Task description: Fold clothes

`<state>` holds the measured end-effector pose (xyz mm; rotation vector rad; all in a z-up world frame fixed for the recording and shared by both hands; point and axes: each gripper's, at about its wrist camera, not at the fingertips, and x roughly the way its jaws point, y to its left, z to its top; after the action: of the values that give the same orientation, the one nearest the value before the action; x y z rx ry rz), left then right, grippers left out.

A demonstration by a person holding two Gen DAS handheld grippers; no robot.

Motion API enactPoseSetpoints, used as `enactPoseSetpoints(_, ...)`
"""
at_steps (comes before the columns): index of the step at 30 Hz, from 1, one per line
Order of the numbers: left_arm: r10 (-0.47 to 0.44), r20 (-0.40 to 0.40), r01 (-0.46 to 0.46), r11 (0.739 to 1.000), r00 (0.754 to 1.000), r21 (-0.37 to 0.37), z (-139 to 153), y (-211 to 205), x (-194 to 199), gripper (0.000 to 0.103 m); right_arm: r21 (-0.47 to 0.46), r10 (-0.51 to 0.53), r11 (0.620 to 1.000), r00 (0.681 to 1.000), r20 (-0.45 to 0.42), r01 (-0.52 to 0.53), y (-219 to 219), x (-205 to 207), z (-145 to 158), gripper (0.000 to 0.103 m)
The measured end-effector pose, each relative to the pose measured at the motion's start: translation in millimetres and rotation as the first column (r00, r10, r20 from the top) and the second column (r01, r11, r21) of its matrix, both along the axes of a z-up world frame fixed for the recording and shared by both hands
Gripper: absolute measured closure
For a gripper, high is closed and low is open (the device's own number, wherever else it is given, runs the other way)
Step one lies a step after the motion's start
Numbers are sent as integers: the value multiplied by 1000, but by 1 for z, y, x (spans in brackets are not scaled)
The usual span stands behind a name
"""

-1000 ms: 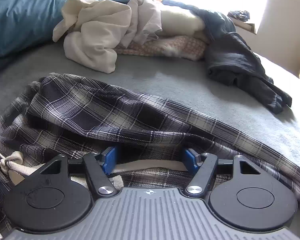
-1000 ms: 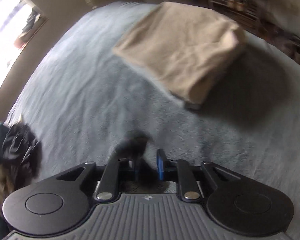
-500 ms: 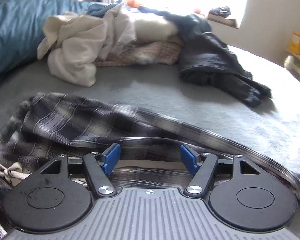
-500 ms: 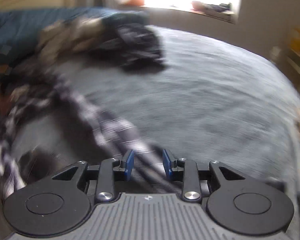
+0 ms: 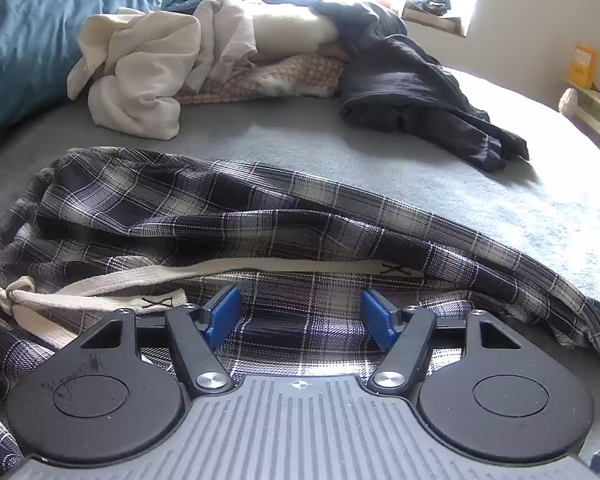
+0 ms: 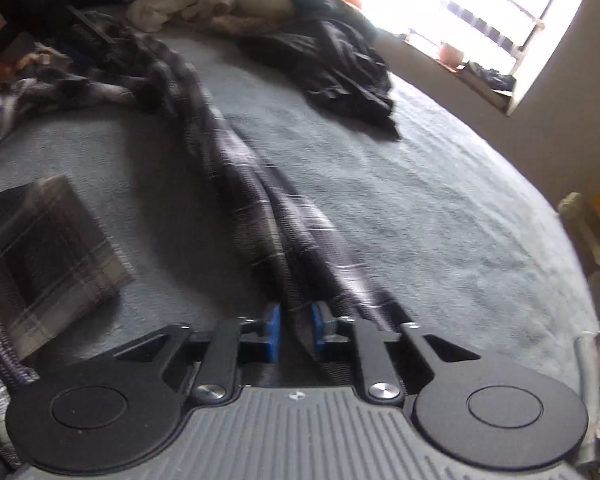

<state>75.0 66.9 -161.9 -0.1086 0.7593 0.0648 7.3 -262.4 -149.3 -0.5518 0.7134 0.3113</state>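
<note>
Dark plaid trousers (image 5: 228,216) lie crumpled on the grey bed cover (image 5: 459,184), their white drawstring waistband (image 5: 148,280) facing me. My left gripper (image 5: 298,318) hovers open just over the waistband area, blue pads wide apart with plaid cloth below them. In the right wrist view, one trouser leg (image 6: 252,200) runs as a stretched, bunched strip from the heap at upper left down to my right gripper (image 6: 296,330), which is shut on its end. The leg's other end merges with the crumpled plaid cloth (image 6: 60,88).
Unfolded clothes are heaped at the head of the bed: a cream garment (image 5: 140,68), a pink knit (image 5: 284,80) and a dark garment (image 5: 411,92). A blue duvet (image 5: 24,44) lies left. A flat plaid piece (image 6: 48,248) sits near the right gripper. The window sill (image 6: 471,76) is beyond.
The right gripper swung from facing a folded tan cloth to facing the pile, drawing the plaid leg out taut. The left gripper drew back slightly, so more waistband shows.
</note>
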Motion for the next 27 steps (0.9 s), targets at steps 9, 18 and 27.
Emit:
enactPoseSetpoints(9,10,15,-10,1000,1000,-20,-2,6,1,36,74,-126,990,984,126,118,-19,29,51,102)
enactPoseSetpoints(18,51,17,-50,997,999,-67,-3,20,8,36,119,-250,965,956,151,234,-39,114,77,103)
enactPoseSetpoints(27,58,8,-57,995,998,-78,-4,29,12,36,330,-337,882,940,-56,336,-67,181,61,101)
